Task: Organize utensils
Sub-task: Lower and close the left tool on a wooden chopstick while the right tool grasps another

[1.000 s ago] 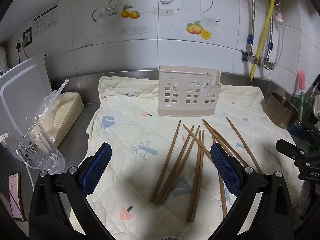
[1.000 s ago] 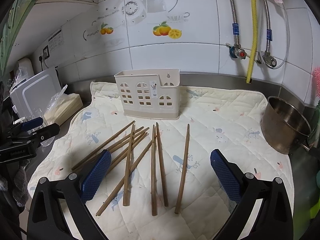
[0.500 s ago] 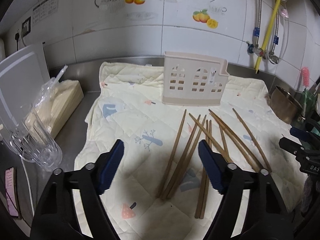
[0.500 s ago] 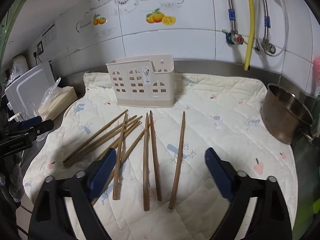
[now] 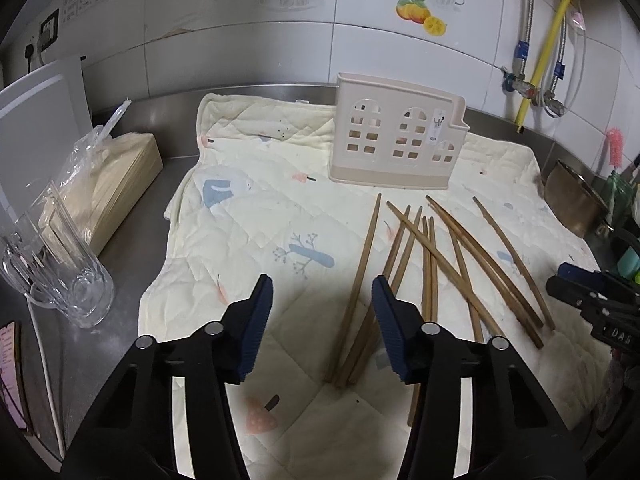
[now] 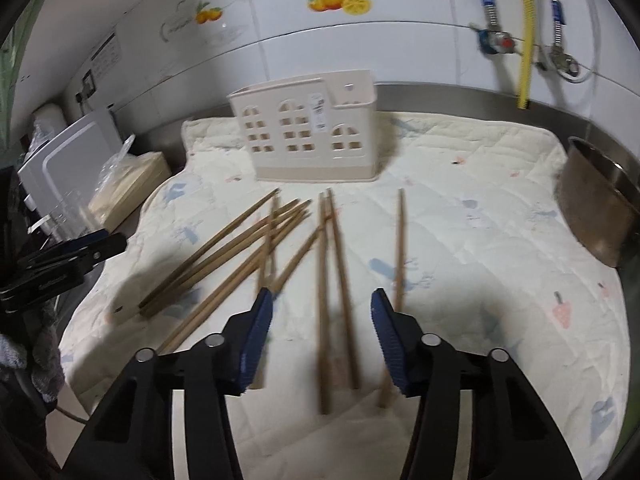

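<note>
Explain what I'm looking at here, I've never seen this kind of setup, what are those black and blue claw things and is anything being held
Those claws are two hand-held grippers, one in each of a person's hands, each with a small wide-angle camera looking forward along its fingers. One picture comes from the left gripper, the other from the right gripper; the black arms and blue pads at the bottom are the gripper's own fingers.

Both look at a kitchen counter covered by a pale quilted cloth. On it lie loose wooden chopsticks and, behind them, a beige plastic utensil holder with window-shaped holes. Beside the cloth stand a clear glass mug and a metal pot.

Nothing is held. Both grippers' jaws have just been closing but still stand apart above the chopsticks; two lie in line with the right gripper's gap.
</note>
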`<state>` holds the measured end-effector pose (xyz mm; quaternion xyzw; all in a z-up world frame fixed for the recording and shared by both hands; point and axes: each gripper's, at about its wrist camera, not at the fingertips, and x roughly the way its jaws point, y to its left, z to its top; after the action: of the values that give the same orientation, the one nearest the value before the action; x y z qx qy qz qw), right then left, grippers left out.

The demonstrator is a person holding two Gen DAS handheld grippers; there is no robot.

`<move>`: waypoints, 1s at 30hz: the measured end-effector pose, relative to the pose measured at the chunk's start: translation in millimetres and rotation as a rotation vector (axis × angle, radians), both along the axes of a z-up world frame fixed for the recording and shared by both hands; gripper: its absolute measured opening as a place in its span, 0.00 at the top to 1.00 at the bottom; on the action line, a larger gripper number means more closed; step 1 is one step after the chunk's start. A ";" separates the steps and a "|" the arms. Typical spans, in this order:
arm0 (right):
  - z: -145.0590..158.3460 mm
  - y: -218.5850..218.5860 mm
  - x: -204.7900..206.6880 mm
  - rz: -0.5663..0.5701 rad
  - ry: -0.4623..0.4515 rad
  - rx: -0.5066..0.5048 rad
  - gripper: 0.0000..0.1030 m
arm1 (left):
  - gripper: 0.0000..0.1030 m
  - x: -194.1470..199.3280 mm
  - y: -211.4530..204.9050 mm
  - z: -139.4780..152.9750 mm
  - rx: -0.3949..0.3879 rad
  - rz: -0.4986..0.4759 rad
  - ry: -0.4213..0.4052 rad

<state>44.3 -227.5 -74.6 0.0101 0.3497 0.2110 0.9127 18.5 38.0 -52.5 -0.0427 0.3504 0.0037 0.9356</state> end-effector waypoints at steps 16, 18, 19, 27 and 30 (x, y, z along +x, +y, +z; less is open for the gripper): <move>-31.7 55.4 1.1 0.121 0.087 -0.029 0.83 | 0.71 6.8 8.6 -15.7 -0.071 -0.065 0.052; -35.0 57.2 2.5 0.121 0.095 -0.038 0.84 | 0.71 8.9 8.4 -18.9 -0.077 -0.077 0.063; -36.7 57.3 3.6 0.121 0.100 -0.042 0.85 | 0.71 9.7 7.7 -20.4 -0.078 -0.083 0.068; -42.0 55.0 6.4 0.122 0.117 -0.039 0.93 | 0.71 25.1 0.3 -31.5 -0.070 -0.133 0.120; -39.1 52.8 5.2 0.118 0.109 -0.033 0.93 | 0.74 33.9 -3.6 -38.3 -0.066 -0.145 0.147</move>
<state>49.5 -174.6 -113.7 -0.0141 0.4021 0.2577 0.8784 52.4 34.4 -90.8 -0.0479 0.4200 -0.0724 0.9034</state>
